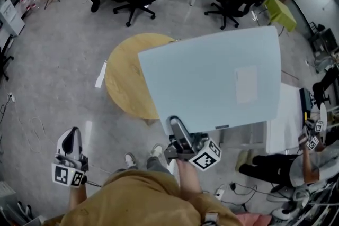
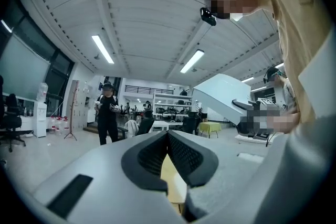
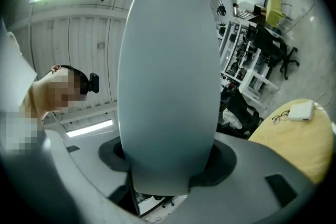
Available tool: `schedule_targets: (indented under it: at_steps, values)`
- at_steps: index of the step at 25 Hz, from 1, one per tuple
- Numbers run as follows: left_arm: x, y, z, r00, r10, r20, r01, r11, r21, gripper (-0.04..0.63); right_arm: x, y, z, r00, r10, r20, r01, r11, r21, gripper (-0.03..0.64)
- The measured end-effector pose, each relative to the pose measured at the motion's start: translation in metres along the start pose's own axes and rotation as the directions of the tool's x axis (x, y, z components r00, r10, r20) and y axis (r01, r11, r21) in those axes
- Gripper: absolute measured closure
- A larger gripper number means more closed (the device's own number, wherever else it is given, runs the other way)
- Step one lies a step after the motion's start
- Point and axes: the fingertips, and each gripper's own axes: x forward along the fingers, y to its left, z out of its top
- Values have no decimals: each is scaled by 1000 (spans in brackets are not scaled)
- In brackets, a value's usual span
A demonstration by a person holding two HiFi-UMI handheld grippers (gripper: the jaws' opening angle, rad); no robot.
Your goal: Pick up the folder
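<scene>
Head view: from overhead, looking steeply down on the table (image 1: 124, 79) and the floor (image 1: 53, 61). Left gripper view: low, facing level across the room, with the folder (image 2: 226, 94) well off at centre right. Right gripper view: tilted upward, very near the same folder (image 3: 168, 60), which fills mid-frame, with the table (image 3: 299, 139) at lower right.

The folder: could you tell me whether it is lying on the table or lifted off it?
Lifted off: the right gripper is shut on the folder, holding it above the round wooden table.
</scene>
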Motion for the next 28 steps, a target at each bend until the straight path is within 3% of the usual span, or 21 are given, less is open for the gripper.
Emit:
schedule_targets:
  at_steps: [11,17,28]
  values:
    - [5,0,47,997,-2,83,-1,999,42,592,-24,48,66,997,-21,69,34,980,-196,351]
    - [12,-5,68,993,0,117,-7,998,64,592,-43,59,105,991,-75,106,107,935,-338,351]
    - [38,-10,88,989,3,145,-14,997,72,592,-52,64,166,973,-69,220,148,919,-365,353]
